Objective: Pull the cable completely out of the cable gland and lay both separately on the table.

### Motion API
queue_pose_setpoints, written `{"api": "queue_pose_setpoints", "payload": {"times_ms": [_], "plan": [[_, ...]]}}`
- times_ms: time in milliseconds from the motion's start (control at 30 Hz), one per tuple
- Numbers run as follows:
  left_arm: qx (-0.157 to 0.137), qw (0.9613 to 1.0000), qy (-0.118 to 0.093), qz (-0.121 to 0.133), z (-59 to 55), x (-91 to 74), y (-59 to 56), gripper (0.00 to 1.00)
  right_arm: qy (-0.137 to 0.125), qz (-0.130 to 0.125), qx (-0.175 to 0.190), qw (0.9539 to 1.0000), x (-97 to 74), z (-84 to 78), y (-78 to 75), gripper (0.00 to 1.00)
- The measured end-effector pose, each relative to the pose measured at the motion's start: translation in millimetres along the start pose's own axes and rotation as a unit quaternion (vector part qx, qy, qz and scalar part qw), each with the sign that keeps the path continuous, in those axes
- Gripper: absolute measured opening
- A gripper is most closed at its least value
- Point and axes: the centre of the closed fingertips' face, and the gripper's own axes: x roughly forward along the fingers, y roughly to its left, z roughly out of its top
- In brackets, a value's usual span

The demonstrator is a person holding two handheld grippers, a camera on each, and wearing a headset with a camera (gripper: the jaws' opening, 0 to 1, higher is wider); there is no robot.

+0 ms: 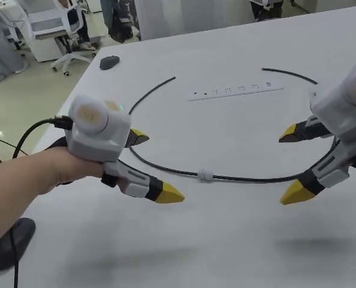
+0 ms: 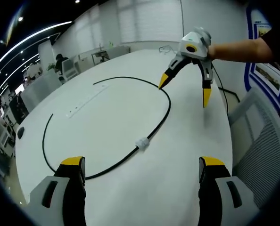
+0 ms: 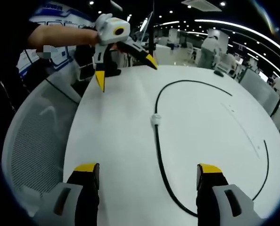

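While both claws hang over the table (image 1: pixel 226 252) with nothing gripped, the left gripper (image 1: pixel 156 165) and right gripper (image 1: pixel 290 163) face each other, jaws spread wide on each. The cable gland (image 1: pixel 205 175) lies between them on the tabletop, still threaded on the black cable (image 1: pixel 256 178). Task not started, by my read. In the left gripper view the gland sits dead ahead, centred in the jaw gap and near the tips. In the right gripper view it is also ahead and about centred, but farther out. Left claw is the nearer one, looks like. At the gland the cable's long axis runs roughly claw to claw, then curves off behind each. Probable next move: one claw closes on the gland, the other on the cable just beside it, and they pull apart along that axis. Neither touches anything yet.
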Motion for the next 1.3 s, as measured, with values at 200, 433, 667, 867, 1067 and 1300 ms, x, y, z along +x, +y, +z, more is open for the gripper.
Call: {"api": "queue_pose_setpoints", "payload": {"times_ms": [200,433,667,867,1067,1300], "plan": [[-0.019,0.9997,-0.014,-0.001,0.2,5.7,3.2,1.0,-0.004,-0.013,0.0,0.9999,17.5,7.8,-6.8,0.83],[-0.036,0.9992,-0.019,-0.004,-1.3,19.2,4.1,1.0,-0.058,-0.052,0.037,0.9963,48.7,31.6,-25.3,0.69],[-0.071,0.9964,-0.04,-0.023,-6.8,22.4,-1.8,1.0,-0.067,-0.03,0.058,0.9956,91.1,37.7,-20.2,0.57],[-0.054,0.9944,-0.082,-0.038,8.5,20.8,-7.7,1.0,-0.078,-0.04,0.052,0.9948,110.4,47.4,-24.8,0.39],[-0.062,0.9934,-0.088,-0.04,5.8,24.0,-4.5,1.0,-0.076,-0.025,0.045,0.9958,122.6,52.3,-27.3,0.27],[-0.096,0.9912,-0.089,-0.022,-0.8,26.5,5.1,1.0,-0.068,-0.022,0.037,0.9968,129.8,50.4,-26.2,0.16]]}}
